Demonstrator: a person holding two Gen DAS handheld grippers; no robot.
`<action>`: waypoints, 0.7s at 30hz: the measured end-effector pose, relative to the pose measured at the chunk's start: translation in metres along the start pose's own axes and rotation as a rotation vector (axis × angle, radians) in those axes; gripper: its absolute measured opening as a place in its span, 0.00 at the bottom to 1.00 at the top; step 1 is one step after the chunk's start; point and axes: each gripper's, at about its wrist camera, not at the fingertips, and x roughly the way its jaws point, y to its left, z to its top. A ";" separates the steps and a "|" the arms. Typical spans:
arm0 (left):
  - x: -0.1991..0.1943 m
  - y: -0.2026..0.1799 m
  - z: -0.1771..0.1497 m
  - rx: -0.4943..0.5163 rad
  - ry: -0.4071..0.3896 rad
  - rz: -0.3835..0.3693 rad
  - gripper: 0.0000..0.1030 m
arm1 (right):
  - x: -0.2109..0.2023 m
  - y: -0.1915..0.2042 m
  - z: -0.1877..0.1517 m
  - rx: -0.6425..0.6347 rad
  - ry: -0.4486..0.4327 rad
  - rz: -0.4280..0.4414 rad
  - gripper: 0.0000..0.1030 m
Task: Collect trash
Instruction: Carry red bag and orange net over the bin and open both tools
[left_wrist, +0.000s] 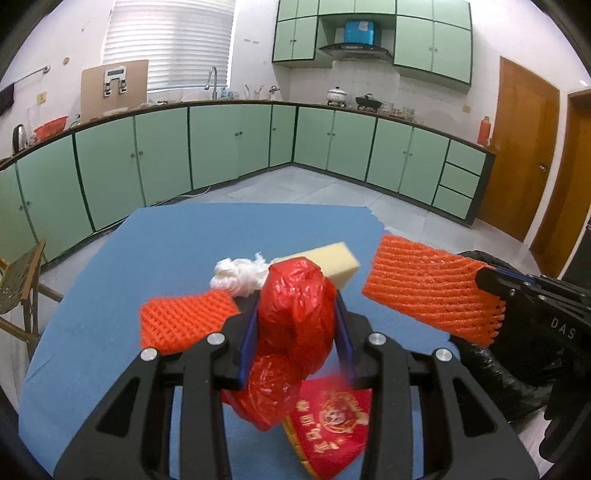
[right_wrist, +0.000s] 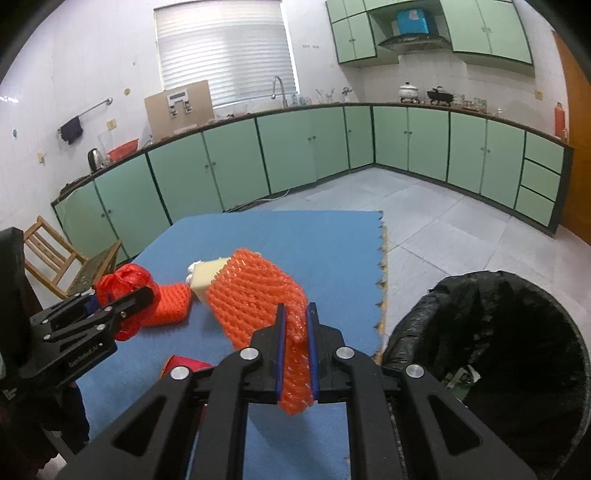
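1. Green kitchen cabinets (left_wrist: 229, 144) line the walls behind a blue worktop (left_wrist: 110, 280) on which the trash lies.
2. At the left hand-held gripper (left_wrist: 297, 314), the blue-lined jaws are pressed on a crumpled red plastic bag (left_wrist: 295, 317); glossy and wrinkled, the bag bulges above the fingers and hangs below them, clear of the worktop.
3. At the right hand-held gripper (right_wrist: 295, 328), the jaws are nearly together, pinching one end of an orange foam net sleeve (right_wrist: 255, 295), which sticks out forward above the worktop, its mesh ribbed and open.
4. Still on the worktop: a second orange foam net (left_wrist: 181, 321), a wad of white tissue (left_wrist: 236, 277), a pale yellow sponge block (left_wrist: 340, 262) and a red printed packet (left_wrist: 328, 428) near the front edge.
5. Only the right wrist view shows the mouth of the bin lined with a black bag (right_wrist: 491, 354), standing on the floor just beside the worktop's right edge, and a wooden chair (right_wrist: 55, 254) to the left.
6. Only the left wrist view shows the packet's gold printing and the brown doors (left_wrist: 524, 147).
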 end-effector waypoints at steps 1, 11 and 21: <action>0.000 -0.003 0.000 0.003 -0.002 -0.005 0.34 | -0.003 -0.002 0.000 0.004 -0.004 -0.006 0.10; -0.001 -0.045 0.012 0.045 -0.030 -0.086 0.34 | -0.037 -0.040 0.003 0.061 -0.049 -0.085 0.10; 0.010 -0.108 0.024 0.091 -0.052 -0.208 0.33 | -0.078 -0.092 -0.008 0.122 -0.082 -0.212 0.10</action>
